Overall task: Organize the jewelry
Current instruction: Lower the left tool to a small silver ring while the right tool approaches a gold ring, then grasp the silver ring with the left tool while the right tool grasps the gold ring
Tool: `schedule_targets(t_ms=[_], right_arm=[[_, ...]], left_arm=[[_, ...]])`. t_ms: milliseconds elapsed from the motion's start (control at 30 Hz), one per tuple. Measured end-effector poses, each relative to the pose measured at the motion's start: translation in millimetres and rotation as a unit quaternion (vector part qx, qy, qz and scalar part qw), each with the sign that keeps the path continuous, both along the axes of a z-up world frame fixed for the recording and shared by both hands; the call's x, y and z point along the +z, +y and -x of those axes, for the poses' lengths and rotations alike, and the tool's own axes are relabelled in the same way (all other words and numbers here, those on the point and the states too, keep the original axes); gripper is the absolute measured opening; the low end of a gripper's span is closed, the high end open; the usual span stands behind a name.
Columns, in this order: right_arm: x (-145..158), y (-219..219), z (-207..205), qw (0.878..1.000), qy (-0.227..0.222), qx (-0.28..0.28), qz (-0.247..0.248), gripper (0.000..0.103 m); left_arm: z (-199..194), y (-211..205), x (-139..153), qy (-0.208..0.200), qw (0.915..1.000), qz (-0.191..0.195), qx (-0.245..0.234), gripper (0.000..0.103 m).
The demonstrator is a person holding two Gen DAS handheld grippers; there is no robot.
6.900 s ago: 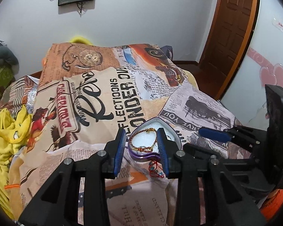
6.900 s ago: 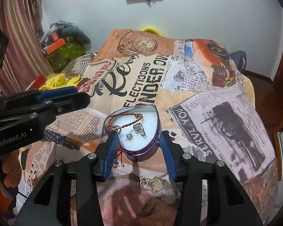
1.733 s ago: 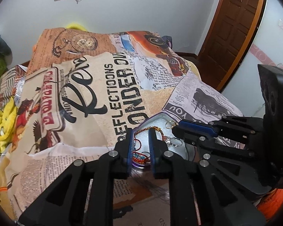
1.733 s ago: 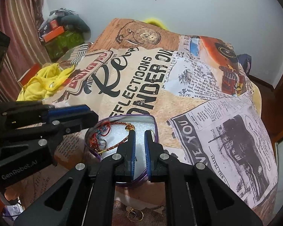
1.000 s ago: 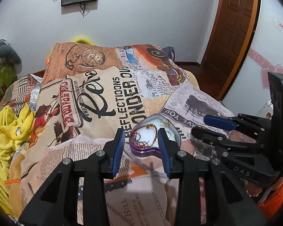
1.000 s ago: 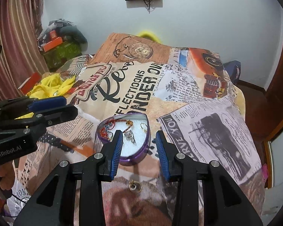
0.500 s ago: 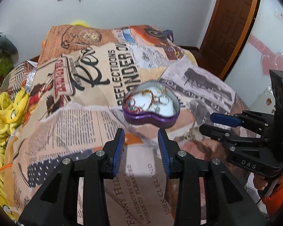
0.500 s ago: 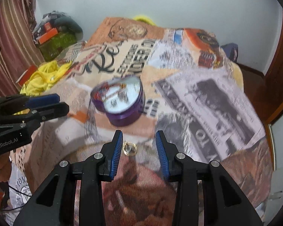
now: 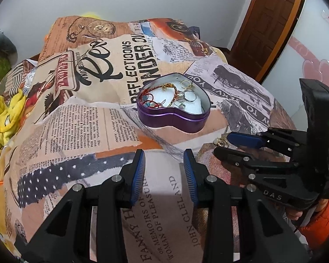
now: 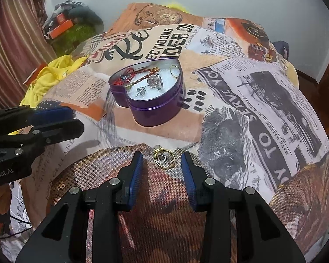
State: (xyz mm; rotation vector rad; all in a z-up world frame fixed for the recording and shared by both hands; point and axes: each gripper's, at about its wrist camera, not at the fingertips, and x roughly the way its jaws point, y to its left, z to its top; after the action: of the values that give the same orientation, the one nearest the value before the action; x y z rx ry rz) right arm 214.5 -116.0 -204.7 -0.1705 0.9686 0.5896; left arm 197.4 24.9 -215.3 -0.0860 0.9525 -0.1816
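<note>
Gold earrings (image 10: 163, 158) lie on bedspread (image 10: 241, 118), short of purple heart tin (image 10: 152, 100). Right tool (image 10: 162, 168) closing, astride them, not touching. Left tool (image 9: 164, 173) apart, empty. Likely light, thin, slippery, snag-prone; pinch across hoop.

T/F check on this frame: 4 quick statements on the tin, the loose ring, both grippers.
1. The heart-shaped purple tin is open, with jewelry inside. True.
2. The gold ring lies inside the tin. False: it lies on the bedspread, outside the tin, nearer the camera.
3. The right gripper has its jaws on either side of the ring, not touching it. True; they are closing.
4. The left gripper holds a bracelet. False: nothing is between its jaws.
</note>
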Motion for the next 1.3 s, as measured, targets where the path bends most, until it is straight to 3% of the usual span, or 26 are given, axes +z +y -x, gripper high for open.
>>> schedule_targets(t_ms=[100, 233, 300, 700, 767, 833, 900, 933, 1300], right_arm=[[-1.4, 3.2, 3.4, 1.000, -0.006, 0.011, 0.002, 0.016], [-0.9, 3.0, 4.5, 1.000, -0.005, 0.017, -0.011, 0.015], [0.7, 1.0, 4.7, 1.000, -0.004, 0.017, -0.020, 0.006], [16.4, -28.0, 0.4, 0.999, -0.019, -0.020, -0.024, 0.007], [16.8, -35.2, -3.1, 0.999, -0.009, -0.029, -0.030, 0.009], [16.0, -43.3, -6.9, 0.999, 0.004, -0.039, -0.038, 0.018], [15.8, -49.4, -8.5, 0.998, 0.008, -0.047, -0.045, 0.037], [16.5, -51.8, -7.8, 0.998, 0.007, -0.049, -0.048, 0.040], [15.0, -42.8, -3.5, 0.999, -0.009, -0.032, -0.029, 0.041]], left_arm=[[-2.2, -7.1, -2.0, 0.000, 1.0000, -0.004, -0.007, 0.036], [-4.2, -17.1, -3.5, 0.001, 0.9997, -0.013, -0.019, 0.036], [-5.1, -21.1, -4.0, 0.003, 0.9996, -0.015, -0.024, 0.036], [-15.3, -57.6, -12.2, 0.022, 0.9969, -0.010, -0.075, 0.036], [-17.5, -65.3, -15.0, 0.025, 0.9959, -0.015, -0.086, 0.035], [-18.8, -70.2, -17.4, 0.025, 0.9953, -0.021, -0.092, 0.029], [-21.3, -75.1, -21.7, 0.033, 0.9941, -0.024, -0.100, 0.017], [-22.5, -76.7, -23.9, 0.036, 0.9939, -0.025, -0.101, 0.017], [-37.0, -75.9, -30.5, 0.040, 0.9953, -0.006, -0.088, 0.014]])
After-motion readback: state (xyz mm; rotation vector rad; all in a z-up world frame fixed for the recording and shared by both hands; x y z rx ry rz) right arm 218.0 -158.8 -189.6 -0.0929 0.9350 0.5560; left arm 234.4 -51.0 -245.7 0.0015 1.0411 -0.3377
